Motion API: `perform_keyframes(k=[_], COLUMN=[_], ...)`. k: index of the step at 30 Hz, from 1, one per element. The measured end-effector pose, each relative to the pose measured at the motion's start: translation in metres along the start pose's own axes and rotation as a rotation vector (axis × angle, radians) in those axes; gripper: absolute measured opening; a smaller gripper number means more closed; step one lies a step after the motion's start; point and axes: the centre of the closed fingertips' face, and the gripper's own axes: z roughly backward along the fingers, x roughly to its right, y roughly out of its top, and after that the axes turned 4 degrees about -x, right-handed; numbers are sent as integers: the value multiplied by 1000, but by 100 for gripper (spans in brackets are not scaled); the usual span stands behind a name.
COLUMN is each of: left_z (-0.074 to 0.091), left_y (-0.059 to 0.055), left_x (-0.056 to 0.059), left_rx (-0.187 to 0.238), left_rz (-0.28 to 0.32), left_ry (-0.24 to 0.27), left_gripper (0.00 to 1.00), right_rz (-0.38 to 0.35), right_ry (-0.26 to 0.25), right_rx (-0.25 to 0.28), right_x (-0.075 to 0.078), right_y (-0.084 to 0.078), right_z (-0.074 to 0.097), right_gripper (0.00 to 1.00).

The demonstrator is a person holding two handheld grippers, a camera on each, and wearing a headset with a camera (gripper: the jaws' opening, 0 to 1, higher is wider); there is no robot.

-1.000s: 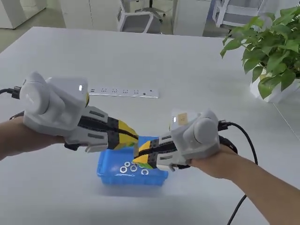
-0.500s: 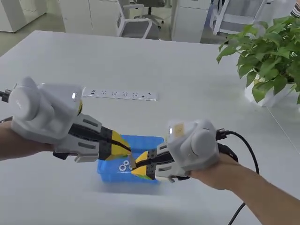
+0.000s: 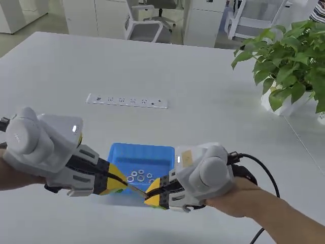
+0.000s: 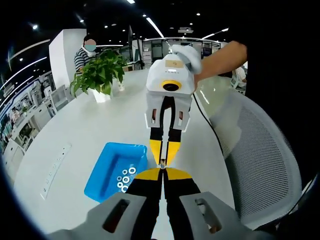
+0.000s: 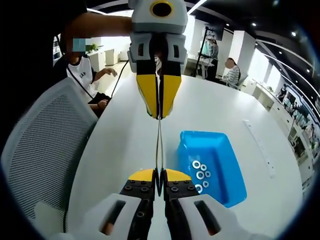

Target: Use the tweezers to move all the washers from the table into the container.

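Observation:
A blue container sits on the white table with several washers lying inside it. My left gripper and right gripper meet tip to tip at the container's near wall. Thin metal tweezers run between them, and both grippers are shut on them. In the right gripper view the tweezers stretch from my right gripper up to the left gripper, left of the container and its washers. In the left gripper view the left gripper faces the right gripper, beside the container.
A white power strip lies on the table beyond the container. A potted plant stands at the far right edge. Office chairs stand behind the table, and a mesh chair is close to the near edge.
Both grippers have drawn back toward me, from above the container's middle to its near wall, still joined tip to tip. The head camera has also shifted.

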Motion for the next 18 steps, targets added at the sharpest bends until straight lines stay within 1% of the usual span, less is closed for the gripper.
perform_keyframes(k=[1,4,6,7,10,13,16,18], left_z=[-1,-7,-9,-11,-15,-20,-27,-31], left_y=[-4,-20,-26,-30,-44,-52,-67,-74], left_x=[0,4,4,5,8,12,13,14], left_rx=[-9,-63,-70,-80,-127,-150,-190,-209], left_rz=[2,-5,2,2,-11,-9,-14,-15], left_ry=[0,-2,3,6,8,1,-7,-12], left_gripper=[5,5,5,5,5,5,5,5], right_rz=[-1,16,18,21,31,43,40,27], right_ry=[2,7,8,8,6,12,21,31], right_rx=[-7,-42,-55,-62,-79,-102,-121,-126], right_x=[-1,-6,-8,-9,-10,-14,-18,-21], right_y=[-1,-7,-9,-10,-14,-18,-22,-24], right_z=[-1,-8,-10,-12,-16,-22,-27,-29], right_gripper=[6,6,6,6,6,6,6,6])
